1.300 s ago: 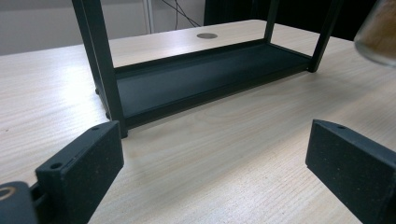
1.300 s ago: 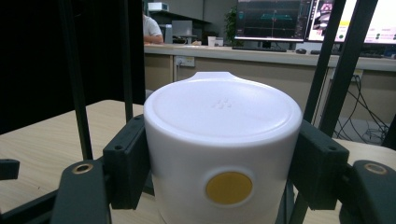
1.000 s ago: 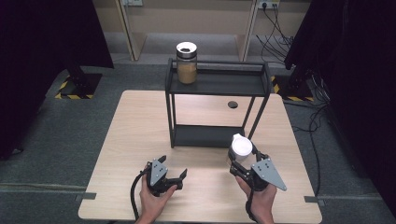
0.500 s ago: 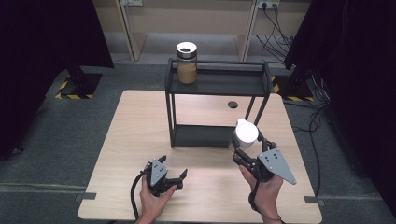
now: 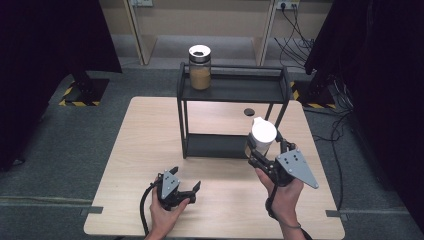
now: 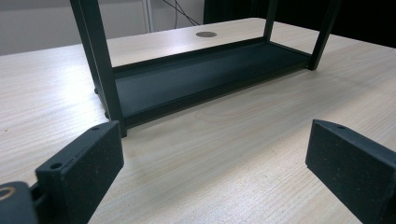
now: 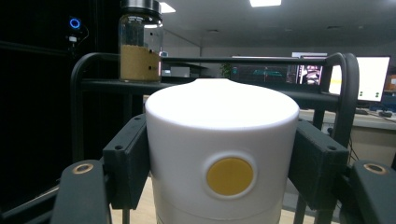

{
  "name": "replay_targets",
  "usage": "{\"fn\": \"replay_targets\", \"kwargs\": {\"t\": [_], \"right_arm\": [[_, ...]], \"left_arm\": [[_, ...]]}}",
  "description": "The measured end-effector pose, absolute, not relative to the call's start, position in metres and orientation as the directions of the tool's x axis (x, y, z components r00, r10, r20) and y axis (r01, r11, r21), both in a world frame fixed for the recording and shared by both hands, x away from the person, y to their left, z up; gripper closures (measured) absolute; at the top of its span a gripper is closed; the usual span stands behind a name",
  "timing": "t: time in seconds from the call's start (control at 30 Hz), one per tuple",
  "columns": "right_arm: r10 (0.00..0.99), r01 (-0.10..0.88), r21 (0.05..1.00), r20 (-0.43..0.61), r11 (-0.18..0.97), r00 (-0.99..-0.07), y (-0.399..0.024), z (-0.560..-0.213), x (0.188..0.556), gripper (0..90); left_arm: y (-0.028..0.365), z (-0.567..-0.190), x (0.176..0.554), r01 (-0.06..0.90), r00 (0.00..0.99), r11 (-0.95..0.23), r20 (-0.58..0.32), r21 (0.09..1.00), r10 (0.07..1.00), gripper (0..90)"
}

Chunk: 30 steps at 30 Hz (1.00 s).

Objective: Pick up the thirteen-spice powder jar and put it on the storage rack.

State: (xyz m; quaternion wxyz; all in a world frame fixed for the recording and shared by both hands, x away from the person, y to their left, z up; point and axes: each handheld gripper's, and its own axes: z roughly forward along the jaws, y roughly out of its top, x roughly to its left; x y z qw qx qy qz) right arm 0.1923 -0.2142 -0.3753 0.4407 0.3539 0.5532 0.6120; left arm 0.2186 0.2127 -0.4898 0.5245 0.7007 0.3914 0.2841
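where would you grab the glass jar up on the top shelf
Grip the glass jar around its round body, below the dark lid, tongs level and coming from the person's side. It stands upright near the left end of the rack's top shelf, with a rail behind it and its front open.

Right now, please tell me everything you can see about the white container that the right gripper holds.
The white container is a smooth, matte cylinder, plastic by its look, with a slightly domed top that rises to a small spout-like point at the rear edge. A round yellow dot marks its side. It stands upright, clamped on both sides by the right gripper, whose black pads press its wall. It is held above the table, in front of the black shelf rack's right end; nothing else touches it.
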Motion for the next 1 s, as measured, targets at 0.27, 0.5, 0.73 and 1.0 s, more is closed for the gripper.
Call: {"fn": "replay_targets", "kwargs": {"t": [0.27, 0.5, 0.73, 1.0], "right_arm": [[0.931, -0.164, 0.986, -0.047, -0.013, -0.361, -0.211, -0.36, 0.204, 30.4], [0.93, -0.189, 0.982, -0.049, -0.022, -0.363, -0.208, -0.344, 0.211, 30.4], [0.928, -0.204, 0.979, -0.057, -0.022, -0.369, -0.207, -0.336, 0.211, 30.4], [0.92, -0.224, 0.974, -0.047, -0.045, -0.388, -0.211, -0.323, 0.212, 30.5]], "left_arm": [[0.213, -0.49, 0.218, 0.249, 0.533, -0.143, -0.013, 0.958, 0.846, 3.4], [0.213, -0.49, 0.219, 0.25, 0.533, -0.142, -0.014, 0.958, 0.846, 3.4], [0.213, -0.49, 0.219, 0.248, 0.534, -0.144, -0.011, 0.958, 0.846, 3.4], [0.213, -0.49, 0.219, 0.249, 0.534, -0.145, -0.011, 0.958, 0.845, 3.4]]}}
